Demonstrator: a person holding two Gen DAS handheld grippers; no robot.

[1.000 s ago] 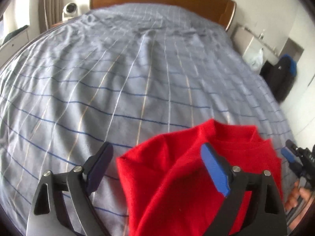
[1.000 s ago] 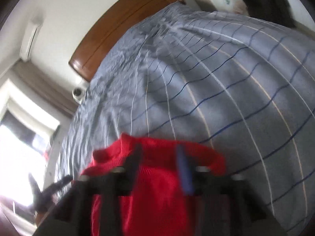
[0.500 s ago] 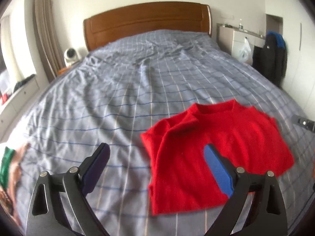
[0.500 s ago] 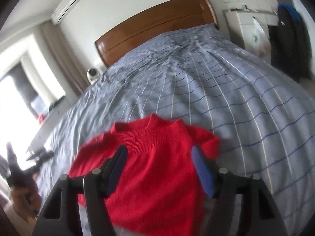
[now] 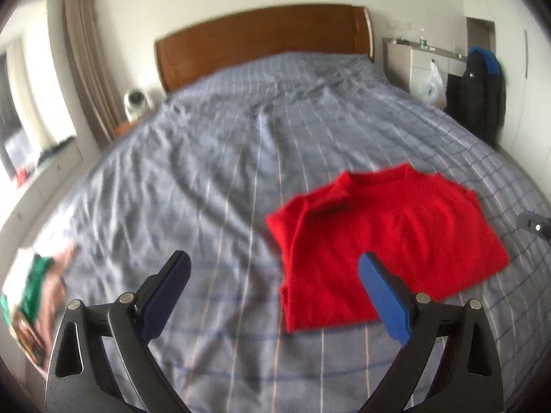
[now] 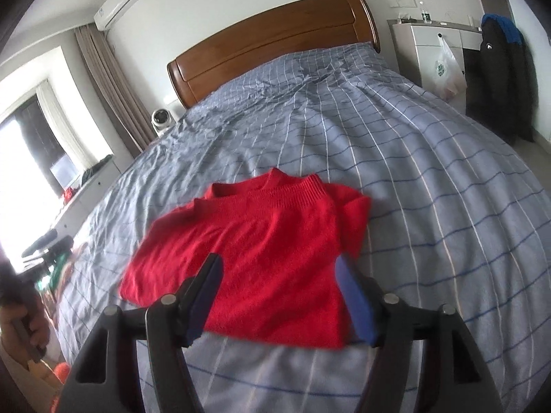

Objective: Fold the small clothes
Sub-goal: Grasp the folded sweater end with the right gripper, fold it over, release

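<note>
Both grippers have pulled back and up from the red sweater (image 6: 272, 258), now lying folded on the checked bedspread (image 6: 430, 206). Left gripper (image 5: 275, 296) stands wide, empty; right gripper (image 6: 279, 296) moderately open, empty.

The red sweater (image 6: 275, 251) is matt knitted cloth, ribbed at the collar. The bedspread (image 6: 430, 179) is thin woven cloth, wrinkled toward its head end. The headboard (image 6: 275, 38) is smooth, glossy wood. The gripper fingers (image 5: 165, 296) look like matt black plastic with metal pins.
</note>
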